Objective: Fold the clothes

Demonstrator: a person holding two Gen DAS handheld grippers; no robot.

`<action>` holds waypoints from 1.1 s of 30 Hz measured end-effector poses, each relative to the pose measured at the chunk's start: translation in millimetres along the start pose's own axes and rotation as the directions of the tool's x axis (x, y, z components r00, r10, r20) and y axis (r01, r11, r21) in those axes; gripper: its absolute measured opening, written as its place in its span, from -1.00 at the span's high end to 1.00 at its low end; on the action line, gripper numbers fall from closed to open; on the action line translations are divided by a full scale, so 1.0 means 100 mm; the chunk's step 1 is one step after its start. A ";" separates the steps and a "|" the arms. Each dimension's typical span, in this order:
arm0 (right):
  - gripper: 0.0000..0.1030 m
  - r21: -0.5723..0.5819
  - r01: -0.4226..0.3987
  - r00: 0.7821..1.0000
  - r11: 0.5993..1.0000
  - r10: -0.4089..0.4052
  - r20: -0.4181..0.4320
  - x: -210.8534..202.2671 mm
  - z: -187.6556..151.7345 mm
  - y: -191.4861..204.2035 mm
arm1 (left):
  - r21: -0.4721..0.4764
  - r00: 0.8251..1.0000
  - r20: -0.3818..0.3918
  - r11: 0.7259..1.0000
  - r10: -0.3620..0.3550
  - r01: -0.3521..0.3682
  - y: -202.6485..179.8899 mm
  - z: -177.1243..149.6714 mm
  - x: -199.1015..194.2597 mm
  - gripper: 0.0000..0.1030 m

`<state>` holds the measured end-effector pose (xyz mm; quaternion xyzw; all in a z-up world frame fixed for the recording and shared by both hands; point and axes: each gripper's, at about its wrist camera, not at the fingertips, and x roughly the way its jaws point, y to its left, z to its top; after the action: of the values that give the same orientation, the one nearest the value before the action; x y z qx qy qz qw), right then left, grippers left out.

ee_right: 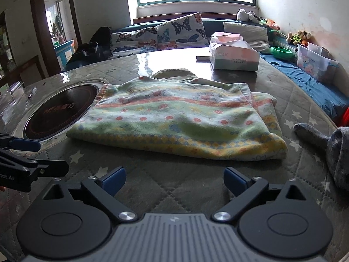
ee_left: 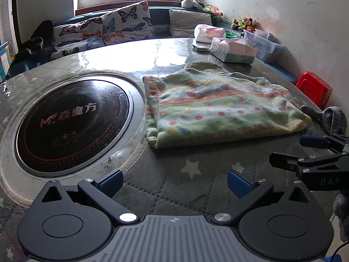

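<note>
— Clothes first: where is the folded garment (ee_left: 220,107)?
— It lies flat on the quilted surface (ee_left: 174,187), just right of the round black cooktop (ee_left: 72,122) set into it, its near hem facing both tools.
— And the left gripper (ee_left: 174,182)?
— Its blue fingers (ee_left: 111,182) are spread wide over bare quilting, apart from the cloth.
— The right gripper (ee_right: 174,180)?
— Its fingers are spread too, nothing between them, just short of the garment's near edge.
— Anything further right?
— A gray gloved hand (ee_right: 333,150) near the surface's right edge; a tissue box (ee_right: 234,55) sits toward the far edge.
</note>
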<state>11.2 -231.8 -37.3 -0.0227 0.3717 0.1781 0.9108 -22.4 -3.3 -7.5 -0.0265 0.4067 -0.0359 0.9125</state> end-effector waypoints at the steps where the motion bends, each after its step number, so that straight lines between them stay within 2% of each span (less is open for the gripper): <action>1: -0.94 0.002 0.003 1.000 1.000 -0.003 0.001 0.00 0.00 0.00 | -0.002 1.000 0.001 1.000 0.002 -0.002 0.01 -0.01 -0.01 -1.00; 3: -1.00 0.003 0.008 1.000 1.000 -0.008 0.005 -0.01 0.00 0.01 | -0.007 1.000 0.001 1.000 0.006 -0.006 0.02 -0.02 -0.02 -1.00; 33: -1.00 0.041 0.044 0.999 0.998 -0.044 0.002 -0.04 -0.09 0.03 | -0.016 1.000 -0.012 1.000 0.007 -0.007 0.01 -0.14 -0.14 -1.00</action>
<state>1.6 -231.7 -40.2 -0.0121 0.3733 0.1506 0.9153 -41.9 -1.5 -6.2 -0.0323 0.4126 -0.0298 0.9099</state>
